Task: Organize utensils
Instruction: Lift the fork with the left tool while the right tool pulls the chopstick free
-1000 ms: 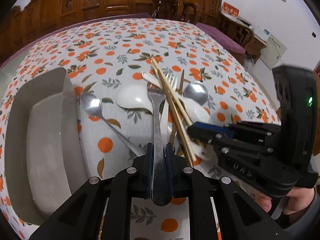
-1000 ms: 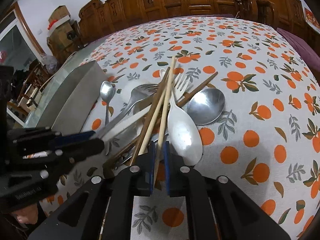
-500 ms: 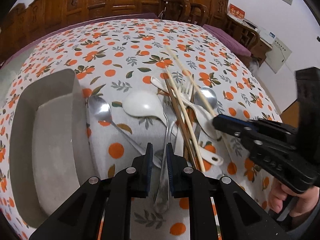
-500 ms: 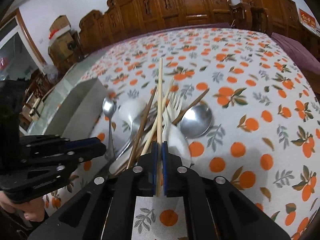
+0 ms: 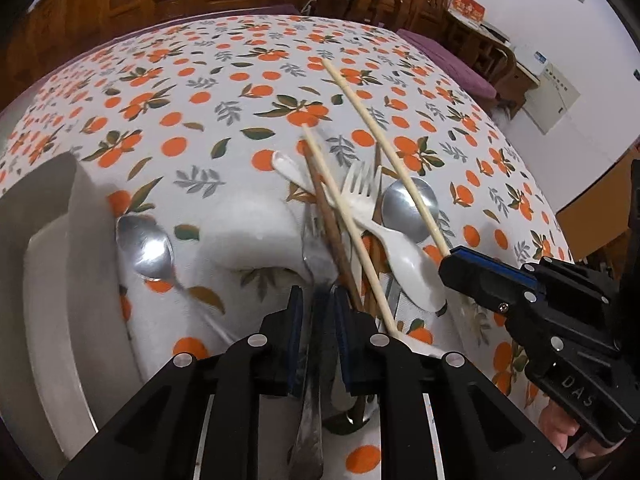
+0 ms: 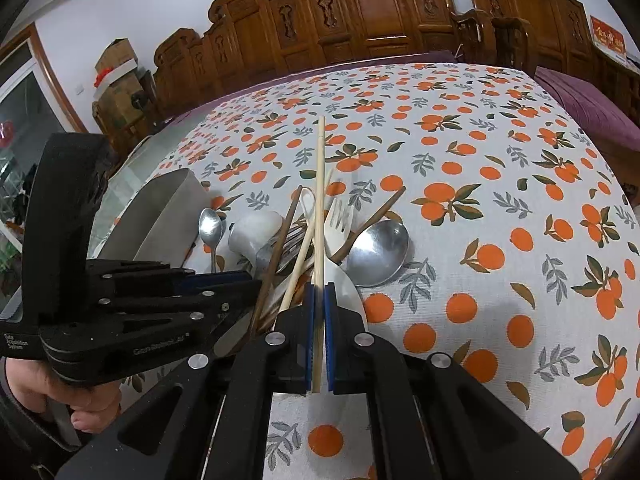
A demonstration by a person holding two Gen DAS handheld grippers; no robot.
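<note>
Right jaws: the right gripper [image 6: 319, 334] has its blue-padded jaws clamped on a pale wooden chopstick [image 6: 319, 208], which runs straight toward 12 o'clock above the pile.
Left jaws: the left gripper [image 5: 316, 320] has its jaws nearly together around the flat steel handle of a metal fork [image 5: 310, 412]; whether the pads press on it cannot be told.
Pile: a white plastic fork [image 5: 362, 196], a dark brown chopstick [image 5: 330, 224], a second pale chopstick [image 5: 348, 224], a white ceramic soup spoon [image 6: 254, 232] and a large steel spoon [image 6: 378, 250] lie crossed on the counter [image 6: 500, 220], under its orange-print cloth.
Outlier: a small steel spoon [image 5: 146, 248] lies at 9 o'clock of the pile.
Tray: a grey rectangular tray [image 5: 52, 280] sits just beyond that spoon, at 9 o'clock.
</note>
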